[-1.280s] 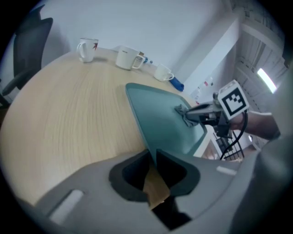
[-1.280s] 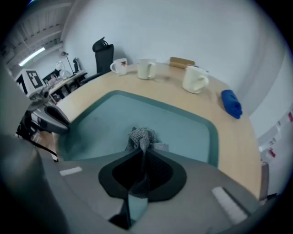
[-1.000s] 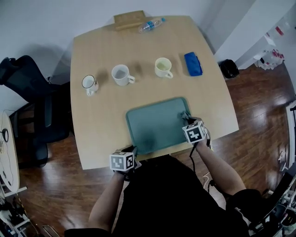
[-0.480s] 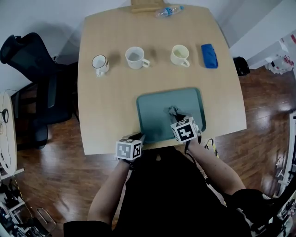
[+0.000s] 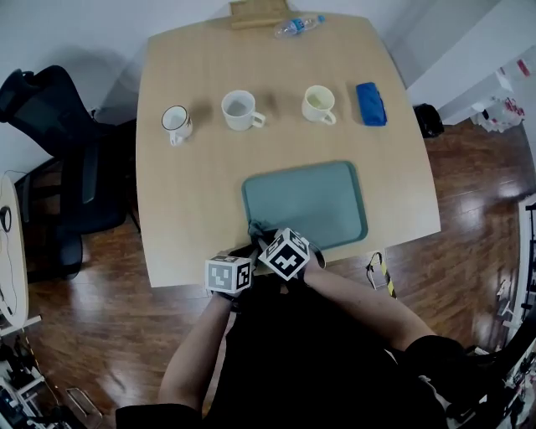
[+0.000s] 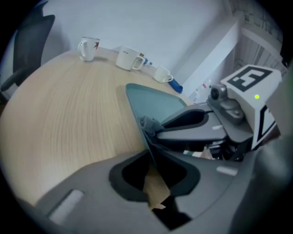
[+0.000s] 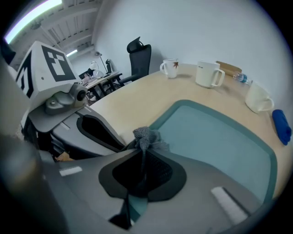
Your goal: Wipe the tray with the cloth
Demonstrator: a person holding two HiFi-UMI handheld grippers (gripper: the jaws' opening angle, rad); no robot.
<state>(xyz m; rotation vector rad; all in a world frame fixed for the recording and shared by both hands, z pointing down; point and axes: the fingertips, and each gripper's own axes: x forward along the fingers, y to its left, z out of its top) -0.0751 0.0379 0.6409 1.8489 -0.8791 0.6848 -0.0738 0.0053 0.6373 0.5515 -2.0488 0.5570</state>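
r gripper (image 7: 143,160) dragged cloth (image 7: 145,135) across tray (image 7: 219,137) to beside l gripper (image 6: 152,160), jaws pinching cloth; l gripper clamps tray rim, prob to steady it.

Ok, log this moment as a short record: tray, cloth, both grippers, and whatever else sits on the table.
tray: teal, flat on the table, near the person's edge
cloth: grey, bunched, at the tray's near left corner
right gripper: shut on the cloth
left gripper: shut on the tray's near left rim
beyond the tray: left mug, middle mug, right mug, in a row
blue item: right of the mugs
bottle: lying at the far edge
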